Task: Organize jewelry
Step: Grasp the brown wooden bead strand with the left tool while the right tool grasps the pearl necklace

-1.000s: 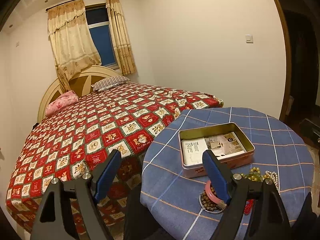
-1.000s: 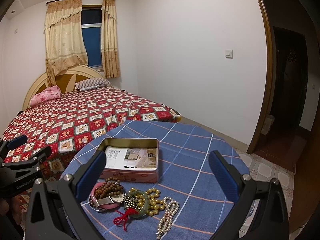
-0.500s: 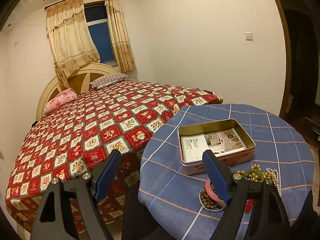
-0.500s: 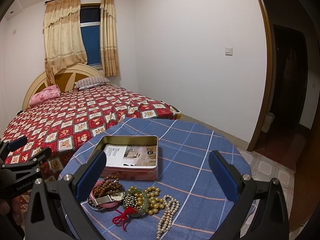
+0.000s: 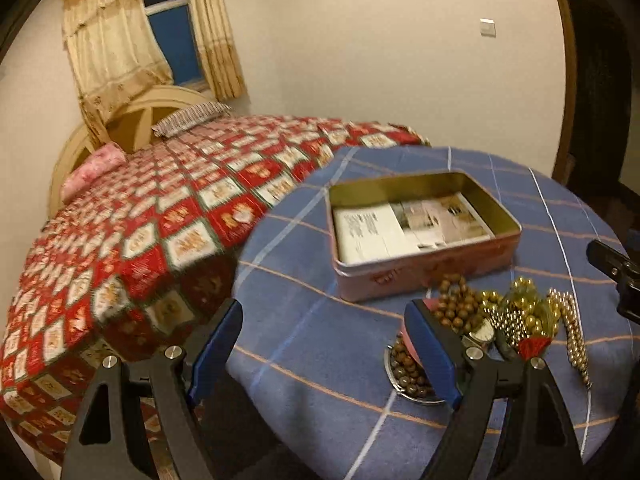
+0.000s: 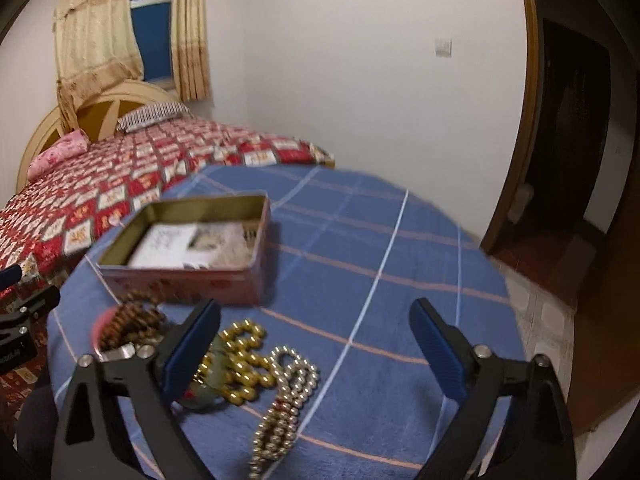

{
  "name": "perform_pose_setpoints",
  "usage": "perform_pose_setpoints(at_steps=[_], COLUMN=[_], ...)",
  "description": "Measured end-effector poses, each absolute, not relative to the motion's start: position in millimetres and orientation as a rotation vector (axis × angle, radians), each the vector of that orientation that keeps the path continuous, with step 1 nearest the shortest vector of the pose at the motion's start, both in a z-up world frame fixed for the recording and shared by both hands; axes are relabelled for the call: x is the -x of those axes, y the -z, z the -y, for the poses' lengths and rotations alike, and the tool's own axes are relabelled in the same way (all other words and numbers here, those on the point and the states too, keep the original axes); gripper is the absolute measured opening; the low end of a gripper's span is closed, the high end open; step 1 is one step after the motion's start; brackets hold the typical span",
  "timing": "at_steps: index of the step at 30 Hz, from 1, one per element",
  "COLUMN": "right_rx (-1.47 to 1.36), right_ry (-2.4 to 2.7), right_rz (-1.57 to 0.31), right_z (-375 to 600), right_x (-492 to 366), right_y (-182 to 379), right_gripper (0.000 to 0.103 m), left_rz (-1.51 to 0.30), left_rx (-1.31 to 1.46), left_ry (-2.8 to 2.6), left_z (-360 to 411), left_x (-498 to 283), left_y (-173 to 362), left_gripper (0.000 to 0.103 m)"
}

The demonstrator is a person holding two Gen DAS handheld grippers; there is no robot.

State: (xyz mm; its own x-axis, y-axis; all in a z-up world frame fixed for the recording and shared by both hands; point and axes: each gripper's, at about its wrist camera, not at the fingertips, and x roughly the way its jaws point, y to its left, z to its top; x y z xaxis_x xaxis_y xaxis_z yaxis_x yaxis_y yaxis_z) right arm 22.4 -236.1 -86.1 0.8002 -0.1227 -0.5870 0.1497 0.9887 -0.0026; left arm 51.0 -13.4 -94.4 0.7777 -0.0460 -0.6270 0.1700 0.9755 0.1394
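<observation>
Round table with blue checked cloth [image 5: 320,320], next to a bed [image 5: 160,220] with red patterned cover. Open pink tin [image 5: 424,268] sits on the table, printed paper [image 5: 384,232] inside. Jewelry pile just in front of the tin: brown bead bracelet [image 5: 456,304], gold bead string [image 6: 240,360], pearl necklace [image 6: 288,396], red tassel [image 5: 534,346]. Left gripper [image 5: 328,352] jaws wide apart, grasping nothing, above the table edge, right finger beside the brown beads. Right gripper [image 6: 316,352] also spread, empty, over the gold beads and pearls
</observation>
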Motion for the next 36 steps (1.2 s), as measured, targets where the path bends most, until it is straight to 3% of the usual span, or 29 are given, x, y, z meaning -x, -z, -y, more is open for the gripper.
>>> perform_pose_setpoints(at_steps=[11,14,16,19,21,25,36], right_rx=[-0.079,-0.089,-0.096,-0.106,-0.109,-0.120,-0.134], right_ry=[0.131,0.130,0.127,0.110,0.113,0.115,0.044], right_rz=[-0.712,-0.740,-0.756,-0.768,-0.773,-0.796,-0.843], right_z=[250,251,252,252,254,257,247], right_x=[-27,-31,-30,-28,-25,-20,-23], right_y=[107,110,111,112,113,118,123], right_gripper=[0.089,0.082,0.080,0.077,0.077,0.073,0.046], left_rz=[-0.704,-0.713,-0.714,-0.742,-0.746,-0.718,-0.650], left_rx=[-0.230,-0.244,-0.258,-0.244,-0.229,-0.220,-0.150], left_ry=[0.263,0.285,0.292,0.325,0.363,0.398,0.442], left_z=[59,69,73,74,74,75,62], left_x=[-64,-65,-67,-71,-71,-66,-52], left_y=[111,115,120,125,126,124,91], left_gripper=[0.076,0.075,0.068,0.049,0.024,0.014,0.014])
